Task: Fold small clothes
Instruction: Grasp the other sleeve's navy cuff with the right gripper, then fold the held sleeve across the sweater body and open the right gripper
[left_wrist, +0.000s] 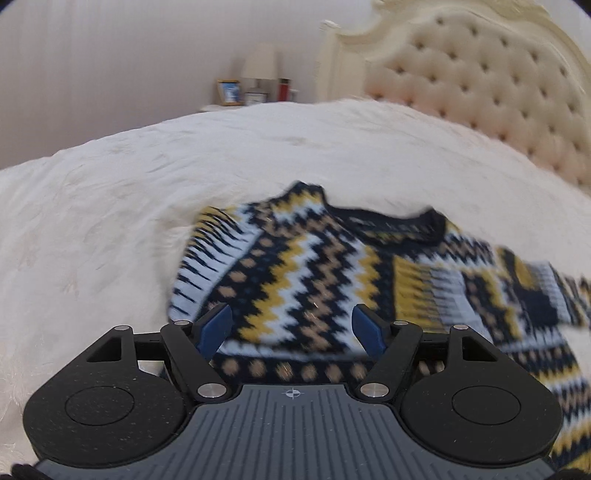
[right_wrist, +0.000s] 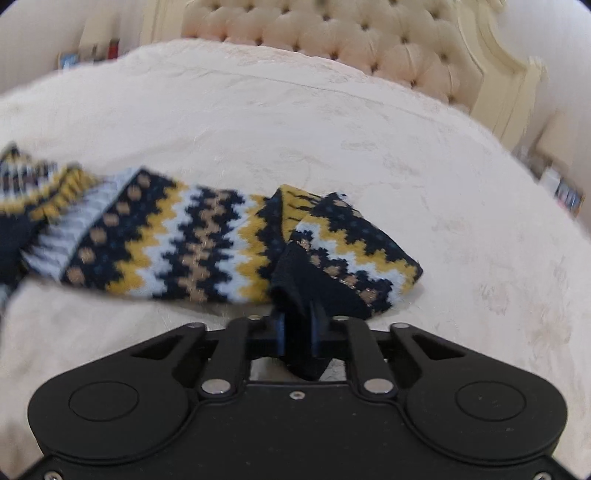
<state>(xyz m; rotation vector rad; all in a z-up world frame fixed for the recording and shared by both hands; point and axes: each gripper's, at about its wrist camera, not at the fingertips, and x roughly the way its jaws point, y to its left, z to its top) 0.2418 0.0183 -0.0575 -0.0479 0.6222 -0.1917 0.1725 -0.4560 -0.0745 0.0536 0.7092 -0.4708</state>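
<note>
On the bed: a patterned sweater (left_wrist: 314, 266) lies spread on the cream cover (left_wrist: 110, 221), its navy neckline toward the headboard (left_wrist: 480, 81).
Sweater: zigzag bands of navy, white, mustard and tan, with rows of tan diamonds; blurred in both views.
Sweater place: about mid-bed, well short of the headboard edge; in my left view it runs off toward the right side.
Left gripper (left_wrist: 291, 328): my blue fingers (left_wrist: 216, 328) stand wide apart above the sweater's lower body; nothing is between them and they press on nothing.
Right gripper (right_wrist: 297, 328): my fingers (right_wrist: 281, 332) are closed on the navy cuff (right_wrist: 314, 291) of a sleeve (right_wrist: 177, 243); a fold of the dark knit hangs down between and behind them.
Sleeve: stretches from my right fingers across to the left of that view, toward the sweater's body; its end is doubled over near the cuff, showing the mustard inside.
Cover: cream with a faint woven figure, bare around the sweater.
Headboard: cream, button-tufted, with a carved frame, at the far edge of the bed.
Beyond the bed's far left corner: a nightstand (left_wrist: 221, 108) with a lamp (left_wrist: 260, 68) and a framed picture (left_wrist: 229, 92), all small and soft.
</note>
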